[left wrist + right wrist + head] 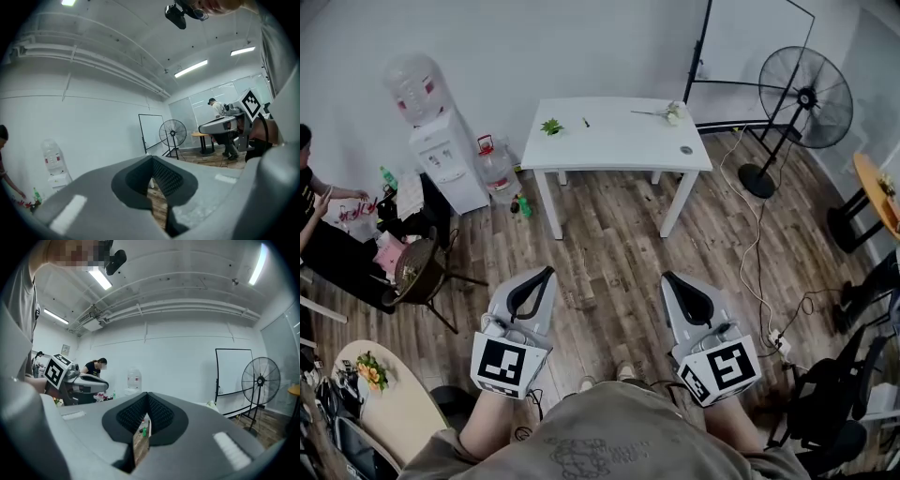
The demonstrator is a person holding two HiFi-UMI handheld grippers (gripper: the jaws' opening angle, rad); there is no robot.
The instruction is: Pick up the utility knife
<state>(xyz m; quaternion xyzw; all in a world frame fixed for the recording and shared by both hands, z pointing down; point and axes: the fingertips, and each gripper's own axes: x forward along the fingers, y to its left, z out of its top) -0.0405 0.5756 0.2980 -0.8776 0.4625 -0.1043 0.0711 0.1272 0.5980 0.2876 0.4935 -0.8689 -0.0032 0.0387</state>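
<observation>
We hold both tools low before our body, over the wood floor (609,246) and well apart from the white surface (619,152) ahead. The left hand-held gripper (546,274) has its jaws together with nothing between them, and so has the right hand-held gripper (669,277). On the surface lie a green sprig (550,126), a white flower (672,113) and a small dark thing (586,122). It may be the knife, but it is too small for us to tell.
</observation>
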